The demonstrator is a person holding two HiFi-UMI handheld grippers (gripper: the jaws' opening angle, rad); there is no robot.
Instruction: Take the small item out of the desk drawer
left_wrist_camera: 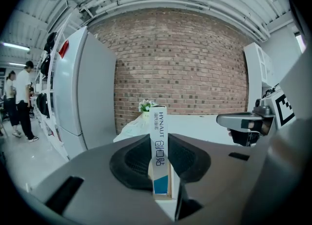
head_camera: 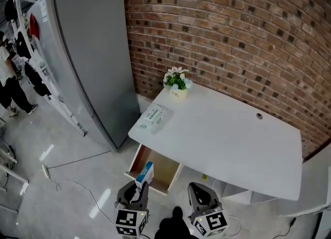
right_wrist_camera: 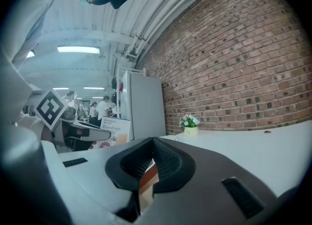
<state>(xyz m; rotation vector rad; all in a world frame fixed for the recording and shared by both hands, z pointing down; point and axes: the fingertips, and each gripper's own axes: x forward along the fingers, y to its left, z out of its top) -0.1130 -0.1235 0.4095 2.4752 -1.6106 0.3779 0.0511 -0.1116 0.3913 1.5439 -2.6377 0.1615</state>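
Now the small bandage box (head_camera: 145, 173) sits clamped upright in the left gripper's (head_camera: 140, 183) jaws, over the open drawer (head_camera: 165, 173) at the white desk's (head_camera: 222, 139) near edge. To its right, the right gripper (head_camera: 199, 189) has its jaws together, empty.

drawer (head_camera: 161, 170): back part hidden under the desk (head_camera: 222, 139) top
packet (head_camera: 154, 117) on desk: print too small to read

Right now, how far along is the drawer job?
Done: drawer is open and the small box is out of it. In hand: left tongs are clamped on the box, held upright over the drawer's front edge. Left: probably set it on the desk and shut the drawer. The right tongs hold nothing.
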